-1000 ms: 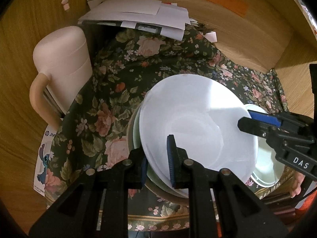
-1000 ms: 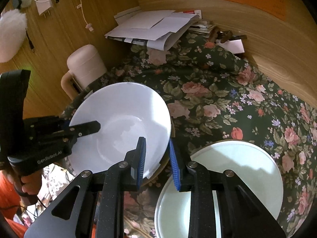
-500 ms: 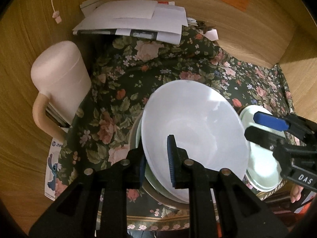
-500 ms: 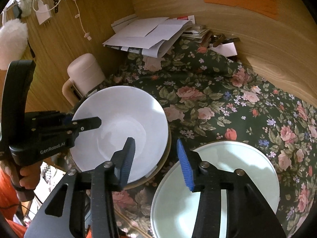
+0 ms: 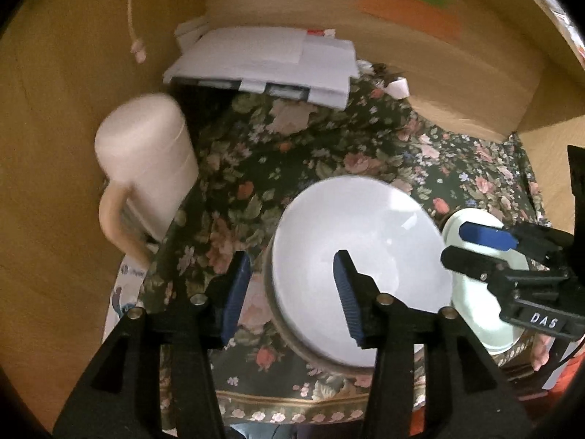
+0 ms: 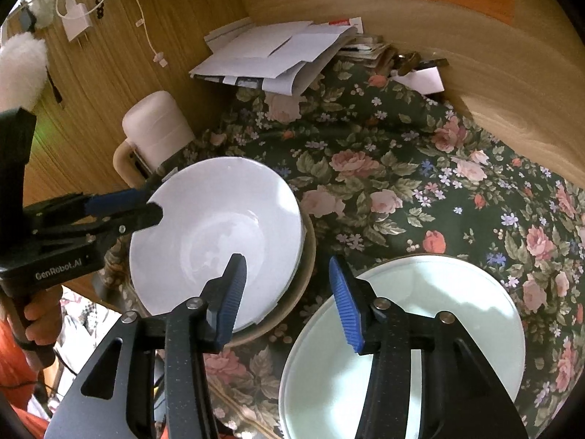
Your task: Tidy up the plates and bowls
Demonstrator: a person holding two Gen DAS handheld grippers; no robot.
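So both claws are spread wide right now and neither one is gripping anything. The left claw point(image 5: 290, 294) has its blue pads either side of the near-left rim of the white bowl point(image 5: 360, 267), one finger over the cloth and the other over the bowl's inside, and I can't tell if either pad touches it. The bowl sits nested on a stack, with a tan rim point(image 6: 309, 252) poking out underneath it in the right wrist view; how many pieces are under there I can't tell. The right claw point(image 6: 289, 296) hangs over the gap between that stack and the pale green plate point(image 6: 420, 347), its left finger over the bowl's edge and its right finger over the plate's near-left rim. The plate lies flat on the floral cloth point(image 6: 384, 190) just to the right of the stack, close to it, though I can't say if they touch. Everything is on a table covered by that dark flowery cloth, boxed in by wood panels. A pink jug point(image 5: 146, 164) with a handle stands at the left, well apart from the bowl, and a pile of papers point(image 5: 263, 62) sits at the back corner. The left wrist view is a bit blurry.
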